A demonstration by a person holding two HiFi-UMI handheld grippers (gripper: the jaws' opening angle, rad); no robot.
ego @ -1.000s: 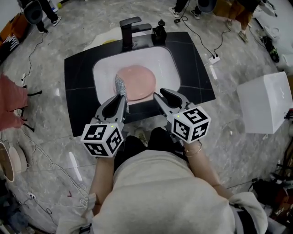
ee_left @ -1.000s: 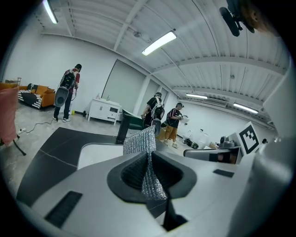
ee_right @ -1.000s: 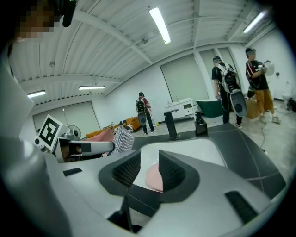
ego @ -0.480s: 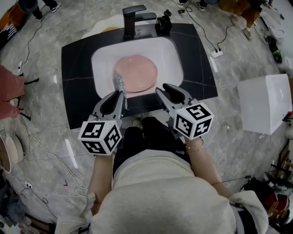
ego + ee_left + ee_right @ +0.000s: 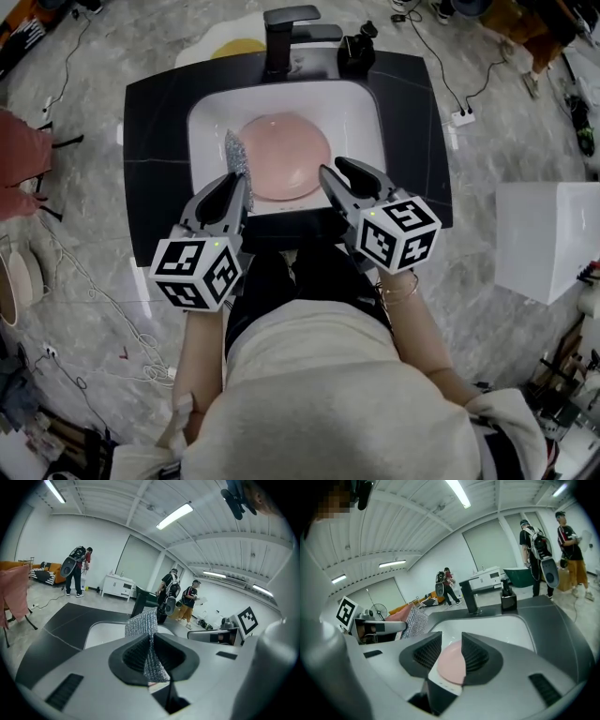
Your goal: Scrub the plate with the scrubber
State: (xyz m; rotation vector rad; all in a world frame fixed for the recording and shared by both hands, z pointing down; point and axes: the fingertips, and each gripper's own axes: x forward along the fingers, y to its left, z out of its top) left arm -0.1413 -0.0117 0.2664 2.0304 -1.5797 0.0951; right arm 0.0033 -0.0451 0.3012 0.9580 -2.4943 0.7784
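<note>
We find no words, numbers or brand names that we can read anywhere. The only printed signs are black-and-white square coded markers. They cover the faces of the white cube [image 5: 197, 272] on the grey left gripper [image 5: 241, 181] and the matching white cube [image 5: 398, 234] on the grey right gripper [image 5: 336, 171], both just in front of the white rectangular sink basin [image 5: 359, 112]. Each gripper view catches one such marker on the other gripper's cube. They show block patterns, not letters.
</note>
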